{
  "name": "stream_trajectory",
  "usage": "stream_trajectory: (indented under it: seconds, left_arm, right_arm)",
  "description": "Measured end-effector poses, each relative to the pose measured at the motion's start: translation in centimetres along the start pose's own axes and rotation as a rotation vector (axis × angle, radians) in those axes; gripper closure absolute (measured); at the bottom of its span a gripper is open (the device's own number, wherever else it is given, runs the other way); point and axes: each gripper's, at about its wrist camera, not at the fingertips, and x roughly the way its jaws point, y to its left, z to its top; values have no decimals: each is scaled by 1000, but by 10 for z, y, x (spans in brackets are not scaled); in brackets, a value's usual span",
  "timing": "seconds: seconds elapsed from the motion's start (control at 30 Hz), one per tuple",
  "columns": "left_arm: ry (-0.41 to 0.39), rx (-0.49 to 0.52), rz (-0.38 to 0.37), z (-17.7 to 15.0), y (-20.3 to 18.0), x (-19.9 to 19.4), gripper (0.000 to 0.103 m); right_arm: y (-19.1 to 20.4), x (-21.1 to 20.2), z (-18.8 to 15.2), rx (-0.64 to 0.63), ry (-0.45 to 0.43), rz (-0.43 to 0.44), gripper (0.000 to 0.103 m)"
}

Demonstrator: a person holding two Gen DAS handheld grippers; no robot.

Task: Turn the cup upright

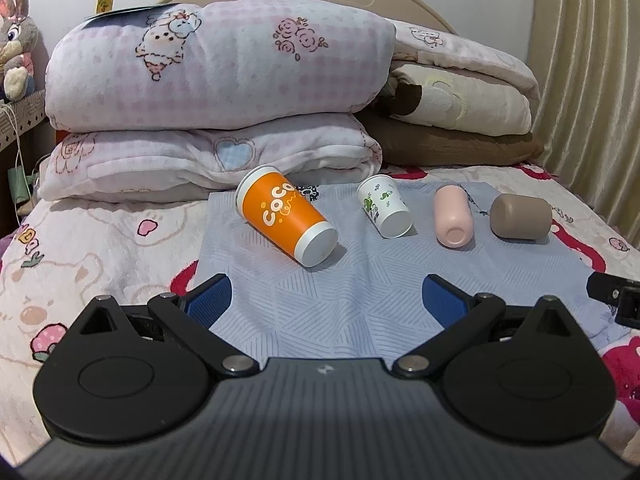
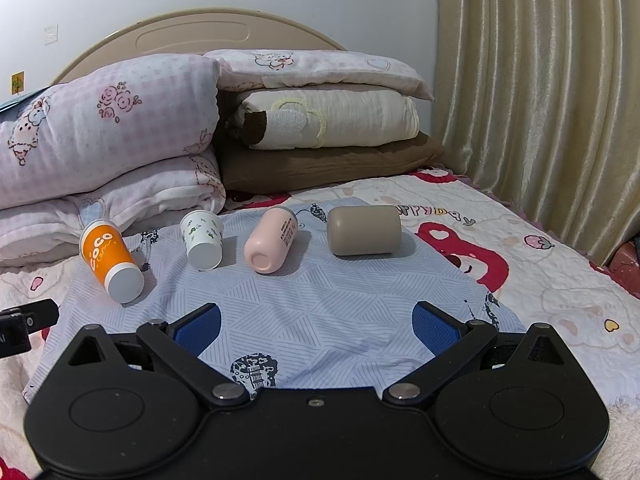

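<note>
Several cups lie on their sides in a row on a pale blue cloth (image 1: 320, 300) on the bed. From left: an orange "coco" paper cup (image 1: 286, 216) (image 2: 110, 258), a small white cup with green print (image 1: 384, 206) (image 2: 202, 238), a pink cup (image 1: 452, 216) (image 2: 270, 240), and a taupe cup (image 1: 520, 216) (image 2: 364, 230). Their bases mostly face me. My left gripper (image 1: 326, 300) is open and empty, just short of the orange cup. My right gripper (image 2: 316, 324) is open and empty, short of the pink and taupe cups.
Folded pink quilts (image 1: 216, 92) and a stack of cream and brown pillows (image 1: 460, 120) lie right behind the cups. A curtain (image 2: 540, 100) hangs at the right. The right gripper's edge (image 1: 616, 296) shows in the left wrist view.
</note>
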Motion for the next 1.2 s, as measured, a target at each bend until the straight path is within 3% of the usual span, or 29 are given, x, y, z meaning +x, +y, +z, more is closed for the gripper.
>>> stream_trajectory:
  seconds: [1.2]
  left_arm:
    - [0,-1,-6,-7,2,3,0]
  right_arm:
    - [-2,0,1,-2,2,-7,0]
